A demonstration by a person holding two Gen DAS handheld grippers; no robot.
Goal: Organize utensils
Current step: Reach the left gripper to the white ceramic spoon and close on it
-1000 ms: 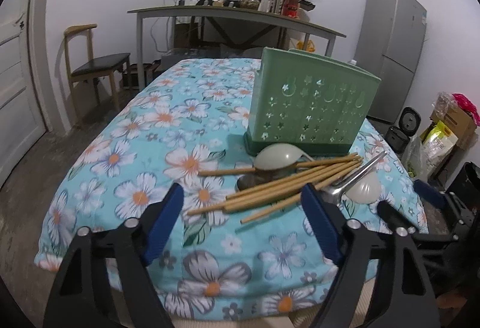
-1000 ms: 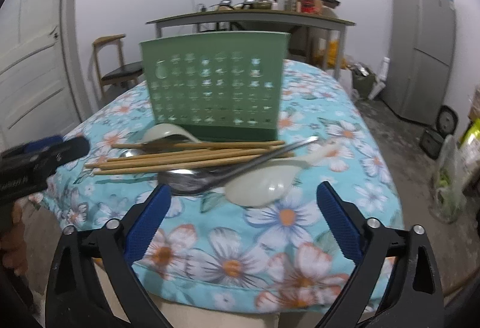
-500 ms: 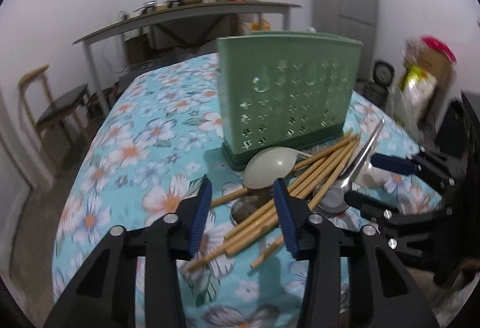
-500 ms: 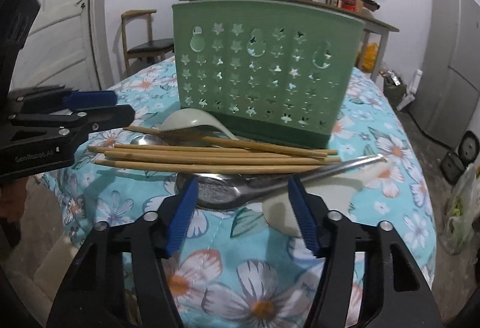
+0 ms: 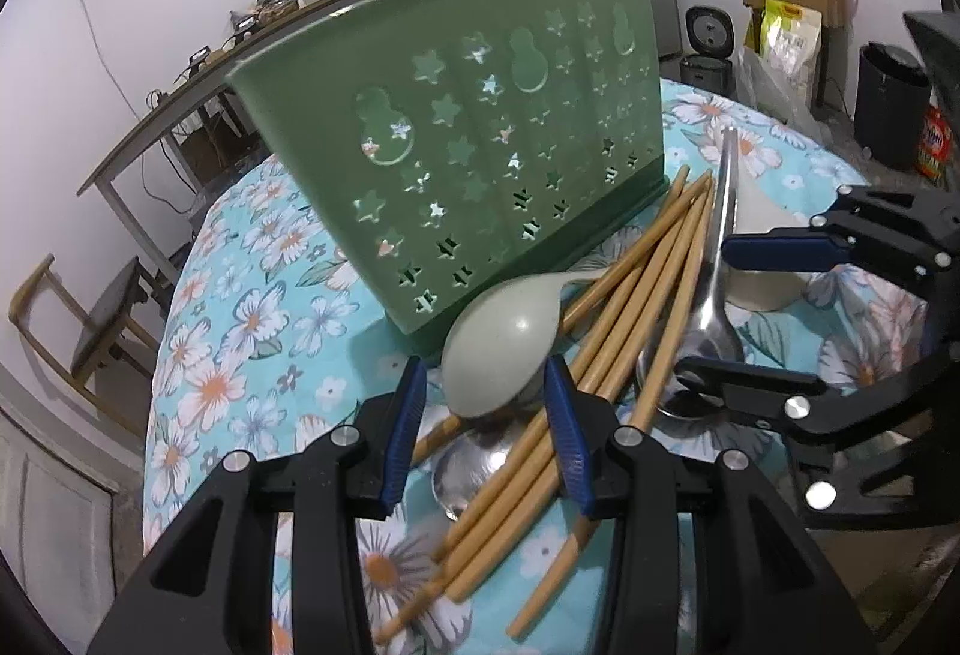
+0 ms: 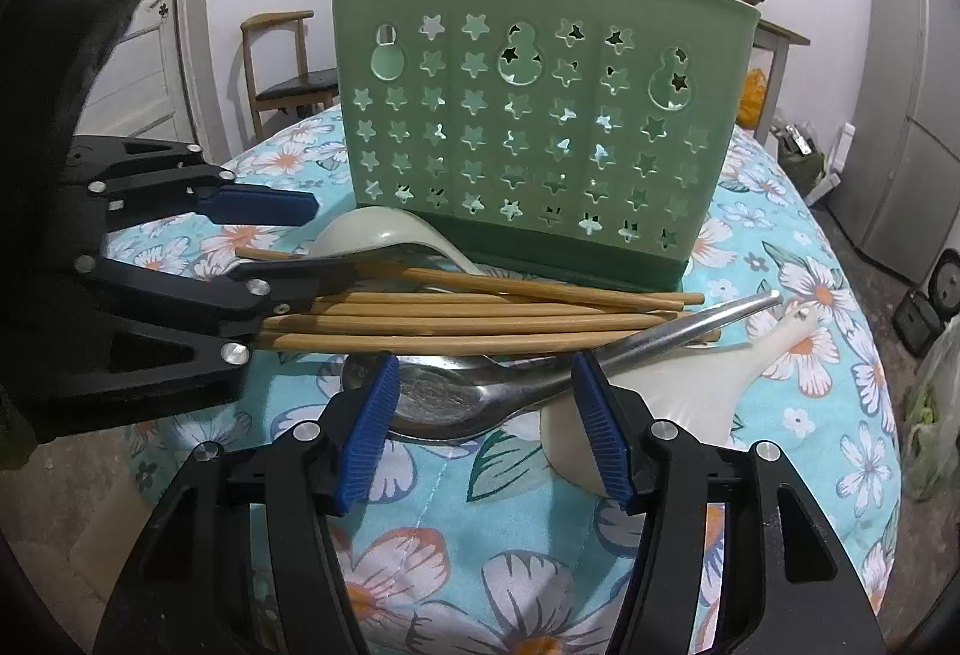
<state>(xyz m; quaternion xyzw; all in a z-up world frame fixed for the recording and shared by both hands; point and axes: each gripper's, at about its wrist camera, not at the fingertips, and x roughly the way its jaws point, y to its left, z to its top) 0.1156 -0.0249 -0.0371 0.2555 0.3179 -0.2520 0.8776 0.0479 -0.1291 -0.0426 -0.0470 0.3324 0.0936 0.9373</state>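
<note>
- The left gripper [image 5: 485,418] sits low over the pile of utensils, its blue pads [image 5: 405,433] parted a moderate way with the bowl of the pale green spoon [image 5: 501,349] between them; no pad visibly touches it.
- The right gripper [image 6: 486,430] is also parted, its jaws on either side of the bowl of the metal spoon [image 6: 456,394], gripping nothing.
- The green utensil holder [image 6: 528,127] stands upright on the table [image 6: 420,541], which is covered by a turquoise floral cloth; star-shaped holes pierce its front wall.
- The bamboo chopsticks [image 6: 468,316] lie in a loose bundle just in front of the holder's base, across the metal spoon's handle and over the pale green spoon's handle.
- A second metal spoon [image 5: 474,469] lies under the chopsticks near the left gripper, partly hidden.
- A white spoon [image 6: 678,385] rests on the cloth beside the right gripper's right finger, with the metal spoon's handle crossing over it.
- Behind the table are a wooden chair [image 6: 282,73], a grey fridge [image 6: 906,115] and a long cluttered bench [image 5: 288,73].
</note>
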